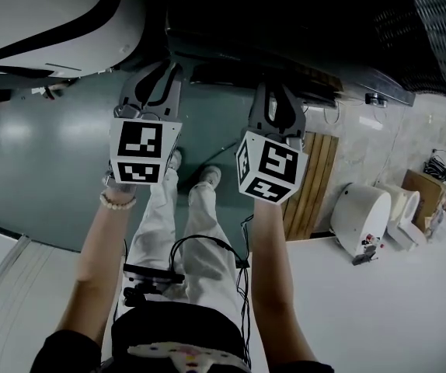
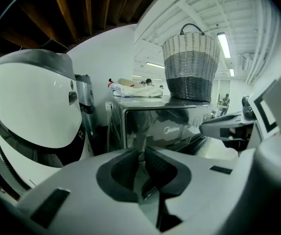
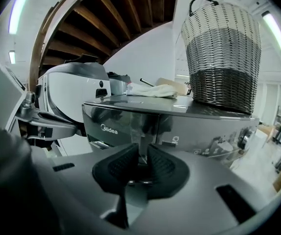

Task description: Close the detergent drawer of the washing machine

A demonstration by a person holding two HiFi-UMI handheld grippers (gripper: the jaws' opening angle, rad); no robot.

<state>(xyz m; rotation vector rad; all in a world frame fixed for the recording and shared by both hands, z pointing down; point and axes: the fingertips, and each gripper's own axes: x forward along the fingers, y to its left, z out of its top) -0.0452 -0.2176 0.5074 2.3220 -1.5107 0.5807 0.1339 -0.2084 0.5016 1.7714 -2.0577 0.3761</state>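
We note a teal floor (image 1: pixel 44 146). The silver washing machine (image 3: pixel 204 126) carries a woven basket (image 3: pixel 223 58) and a cloth (image 3: pixel 152 89) on top. Its detergent drawer (image 3: pixel 121 124), the Midea-marked panel at the front's upper left, faces both tools. Left forearm (image 1: pixel 99 263) and right forearm (image 1: pixel 273 263) reach forward side by side. Left gripper (image 2: pixel 143 155) and right gripper (image 3: pixel 141 153) are each narrowly parted, pinching nothing.

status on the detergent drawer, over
Left gripper and right gripper: jaws nearly together, empty. Detergent drawer front looks flush with the panel. Nothing seen blocking it.
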